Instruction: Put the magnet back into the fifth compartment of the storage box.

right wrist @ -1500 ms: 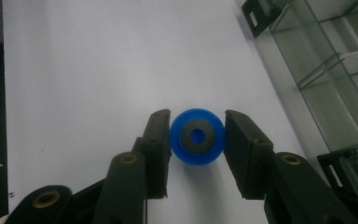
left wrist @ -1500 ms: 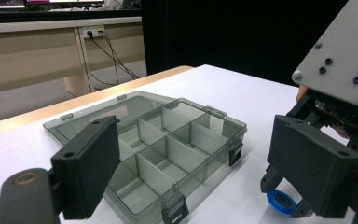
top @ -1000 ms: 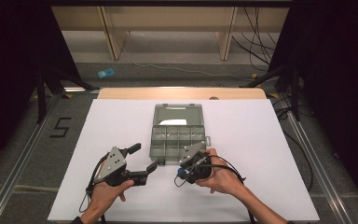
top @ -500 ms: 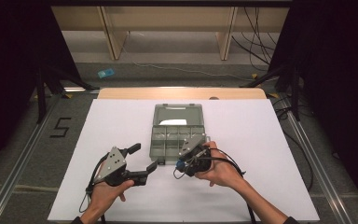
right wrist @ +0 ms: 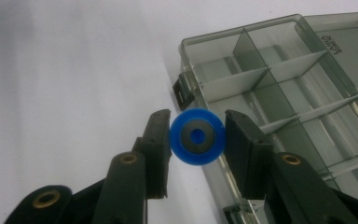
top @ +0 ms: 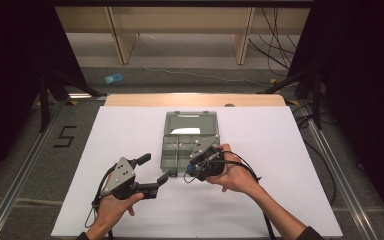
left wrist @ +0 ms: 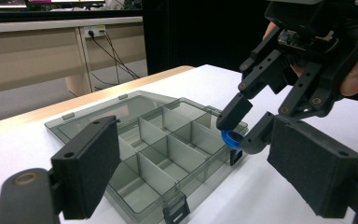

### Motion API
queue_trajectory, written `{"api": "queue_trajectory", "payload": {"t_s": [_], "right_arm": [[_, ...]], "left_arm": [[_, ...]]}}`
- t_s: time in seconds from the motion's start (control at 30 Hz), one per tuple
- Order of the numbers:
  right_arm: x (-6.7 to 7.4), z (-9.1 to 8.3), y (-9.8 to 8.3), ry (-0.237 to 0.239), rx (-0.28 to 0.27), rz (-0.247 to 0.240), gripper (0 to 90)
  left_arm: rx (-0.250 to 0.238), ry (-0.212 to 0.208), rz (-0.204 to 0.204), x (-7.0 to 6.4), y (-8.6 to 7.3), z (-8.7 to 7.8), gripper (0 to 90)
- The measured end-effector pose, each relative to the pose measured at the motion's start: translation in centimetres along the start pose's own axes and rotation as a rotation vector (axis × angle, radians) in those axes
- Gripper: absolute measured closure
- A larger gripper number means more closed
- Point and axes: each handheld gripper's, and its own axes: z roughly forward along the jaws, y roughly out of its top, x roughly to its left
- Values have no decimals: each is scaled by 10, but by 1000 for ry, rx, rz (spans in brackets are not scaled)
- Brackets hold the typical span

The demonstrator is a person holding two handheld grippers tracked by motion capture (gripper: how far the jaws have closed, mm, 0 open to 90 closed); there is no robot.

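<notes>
The right gripper has its jaws closed partway on a blue ring, pinched by its rim with the hole facing the gripper's camera (a grey core shows around it). It hangs at the near left corner of the open compartment box, just above the rim by the latch. The nearest of the 2 front cells lies directly to the far right of the ring, so I judge a short carry inward would place it. The left gripper, jaws wide and empty, waits nearby to the left.
</notes>
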Motion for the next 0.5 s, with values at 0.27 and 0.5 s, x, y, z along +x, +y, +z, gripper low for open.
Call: {"api": "queue_trajectory", "payload": {"t_s": [0.27,0.5], "right_arm": [[-5,5,8,-3,-6,0,622],[-10,11,17,-6,-14,-5,622]], "left_arm": [[2,-1,-1,0,0,0,160],[6,-6,-5,0,0,0,160]]}}
